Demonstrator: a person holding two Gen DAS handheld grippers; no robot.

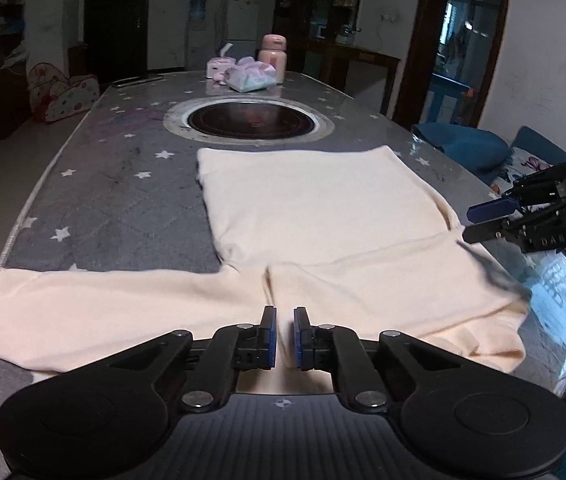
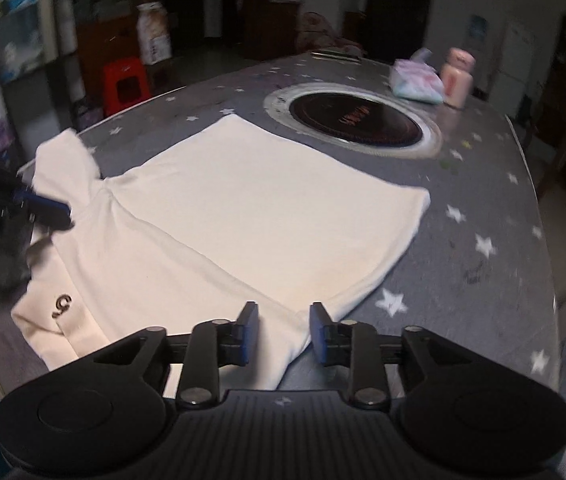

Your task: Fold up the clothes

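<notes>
A cream shirt (image 1: 323, 208) (image 2: 243, 208) lies spread flat on the grey star-patterned table (image 1: 103, 200) (image 2: 483, 200), one sleeve reaching to the left edge in the left wrist view. My left gripper (image 1: 285, 332) is at the shirt's near edge, its blue pads almost together with a thin ridge of cloth pinched between them. It shows in the right wrist view as the left gripper (image 2: 53, 210) over the shoulder area. My right gripper (image 2: 285, 332) (image 1: 479, 220) stands with its jaws apart over a corner of the shirt; the cloth lies between the pads and is not squeezed.
A round black hob (image 1: 249, 118) (image 2: 357, 120) is set into the table behind the shirt. A pink bottle (image 1: 273, 58) (image 2: 457, 78) and a tissue pack (image 1: 253, 74) (image 2: 417, 82) stand at the far end. A blue seat (image 1: 467, 148) and a red stool (image 2: 125, 80) are beside the table.
</notes>
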